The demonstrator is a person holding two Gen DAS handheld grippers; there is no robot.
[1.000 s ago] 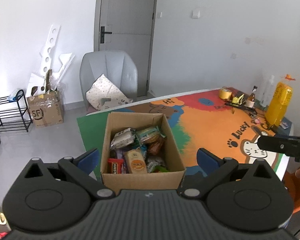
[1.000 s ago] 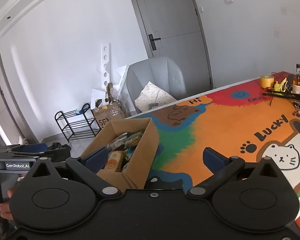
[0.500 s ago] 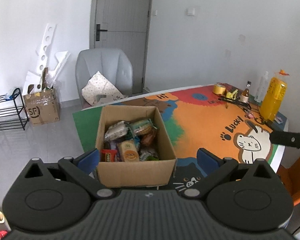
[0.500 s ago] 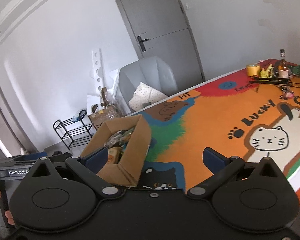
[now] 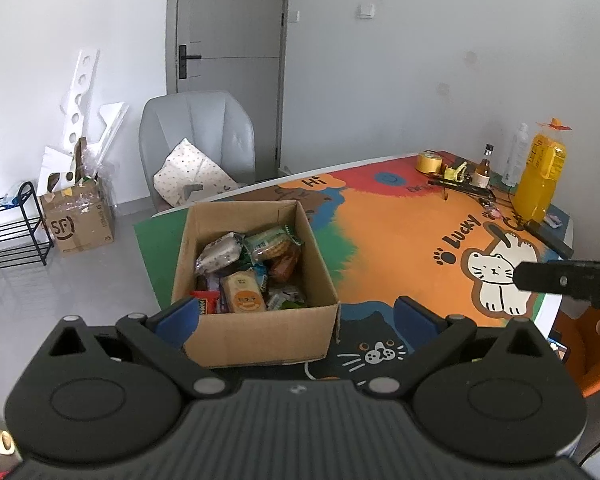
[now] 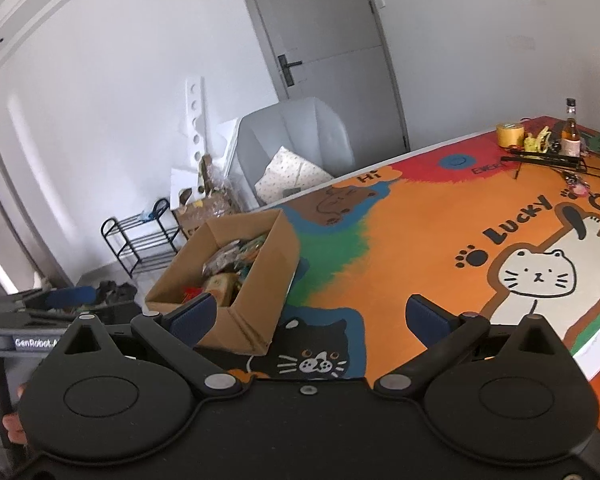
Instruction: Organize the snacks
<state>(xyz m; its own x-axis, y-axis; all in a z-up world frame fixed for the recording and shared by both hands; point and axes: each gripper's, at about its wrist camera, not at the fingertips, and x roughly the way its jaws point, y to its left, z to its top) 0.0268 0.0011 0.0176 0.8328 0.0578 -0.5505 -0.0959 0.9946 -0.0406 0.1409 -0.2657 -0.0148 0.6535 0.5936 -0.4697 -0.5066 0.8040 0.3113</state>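
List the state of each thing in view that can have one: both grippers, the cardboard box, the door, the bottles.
Left gripper: open, fingers empty.
Right gripper: open, fingers empty.
Cardboard box: top open, upright on the table mat, snack packets inside.
Door: shut.
Yellow bottle: upright.
Small brown bottle: upright, capped.

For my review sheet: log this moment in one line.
stage: pre-grasp | left tool: open, empty | right tool: open, empty | snacks: in cardboard box
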